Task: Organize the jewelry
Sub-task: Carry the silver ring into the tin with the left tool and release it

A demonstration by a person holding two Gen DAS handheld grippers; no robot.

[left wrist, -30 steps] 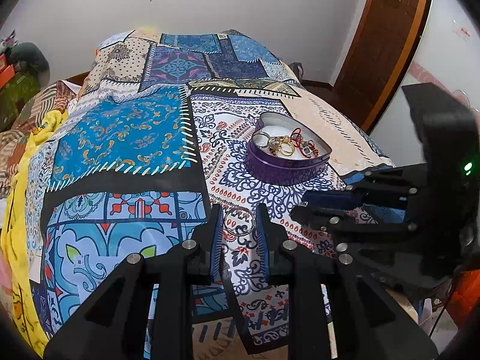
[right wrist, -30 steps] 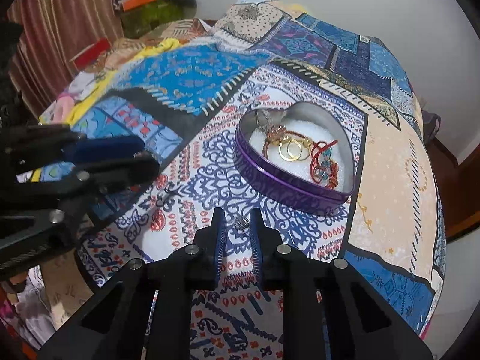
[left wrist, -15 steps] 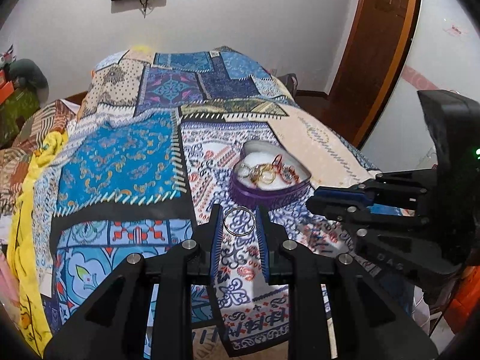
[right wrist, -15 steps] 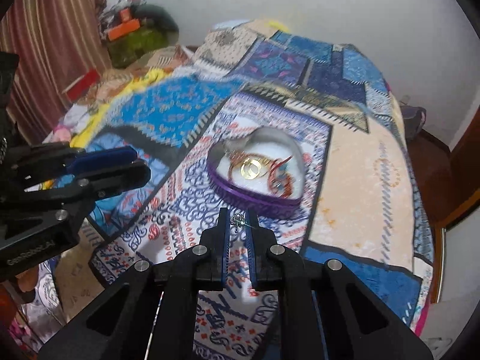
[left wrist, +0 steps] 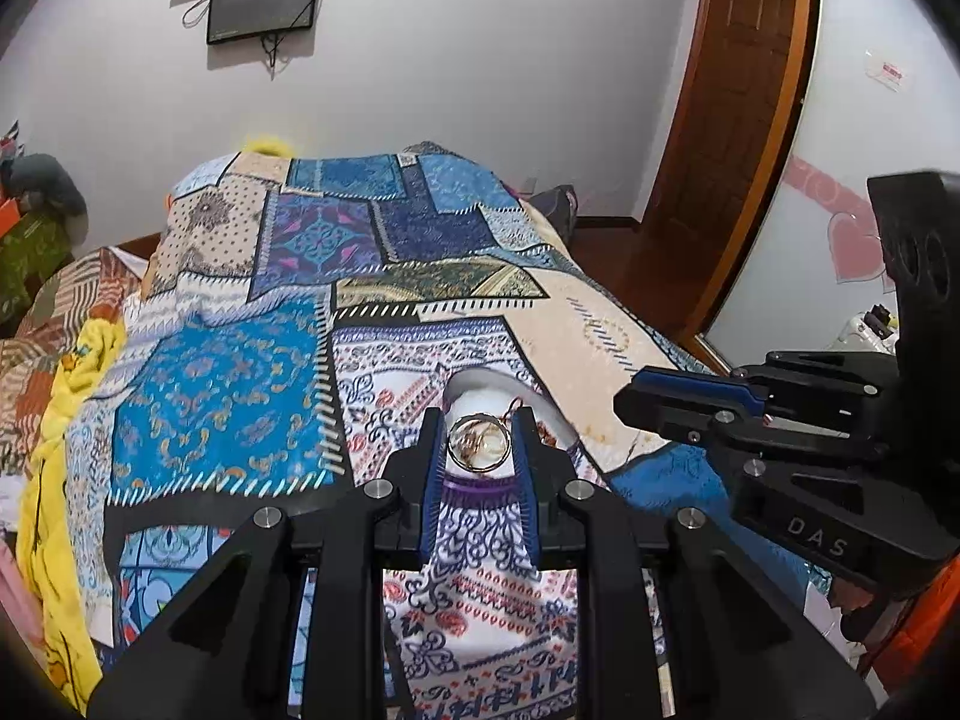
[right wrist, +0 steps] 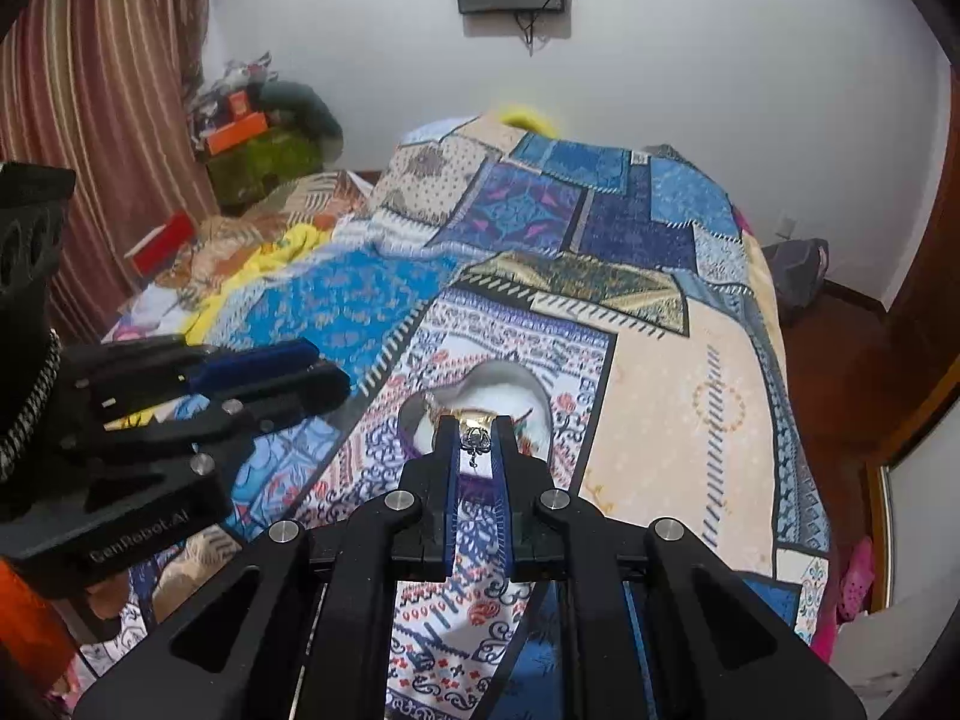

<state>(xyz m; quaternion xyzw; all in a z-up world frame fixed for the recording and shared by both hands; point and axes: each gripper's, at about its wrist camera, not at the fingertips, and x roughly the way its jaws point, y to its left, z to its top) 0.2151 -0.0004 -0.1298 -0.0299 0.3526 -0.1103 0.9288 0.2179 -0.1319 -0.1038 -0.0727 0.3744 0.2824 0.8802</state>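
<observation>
My left gripper [left wrist: 478, 433] is shut on a thin silver ring [left wrist: 479, 444], held upright between its blue pads above the patchwork bedspread [left wrist: 240, 396]. Just behind it lies the purple heart-shaped tin [left wrist: 510, 383] with white lining and jewelry inside, mostly hidden by the fingers. In the right wrist view my right gripper [right wrist: 474, 433] is shut on a small silver ornament [right wrist: 476, 443], also raised in front of the tin [right wrist: 510, 371]. Each gripper shows in the other's view: the right gripper [left wrist: 627, 405] at the right, the left gripper [right wrist: 333, 375] at the left.
A wooden door [left wrist: 738, 138] stands right of the bed, with bare floor below it. A dark screen [left wrist: 264, 0] hangs on the white wall. A yellow blanket [left wrist: 60, 420] and piled clutter [right wrist: 252, 138] line the bed's left side, near a striped curtain [right wrist: 90, 120].
Both grippers have risen off the bedspread, the left with the ring and the right with the small ornament. The right jaws narrowed onto the ornament. The tin now appears farther below.
</observation>
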